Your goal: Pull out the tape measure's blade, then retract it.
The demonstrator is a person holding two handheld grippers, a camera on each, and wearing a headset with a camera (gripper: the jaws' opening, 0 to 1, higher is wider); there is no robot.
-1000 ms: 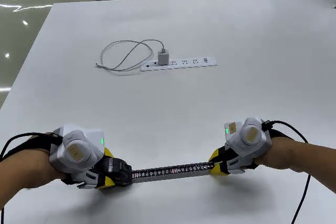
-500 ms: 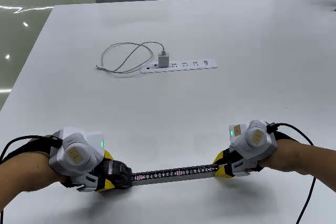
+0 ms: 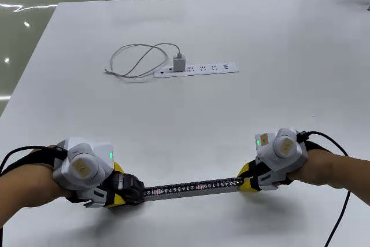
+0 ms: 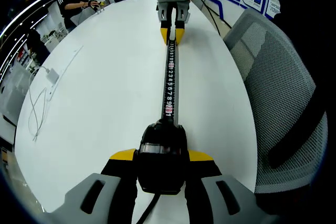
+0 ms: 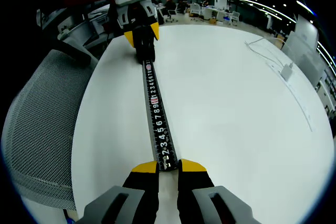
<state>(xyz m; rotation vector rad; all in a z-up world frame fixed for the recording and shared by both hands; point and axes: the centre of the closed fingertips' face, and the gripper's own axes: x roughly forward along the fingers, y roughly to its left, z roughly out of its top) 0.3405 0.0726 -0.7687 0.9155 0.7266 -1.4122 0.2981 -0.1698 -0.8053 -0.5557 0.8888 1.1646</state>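
Power strip (image 3: 196,69), cable (image 3: 128,75) — well apart from tape measure (image 3: 130,189) and its blade (image 3: 193,188).

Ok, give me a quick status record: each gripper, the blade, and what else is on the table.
left gripper: shut on the tape measure case
right gripper: shut on the tip of the blade
blade state: pulled out, straight between the grippers, numbers up
table: white; power strip with charger and cable on the far side
stage: blade out, not yet retracted

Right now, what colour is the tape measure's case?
The case is black, clearest in the left gripper view.
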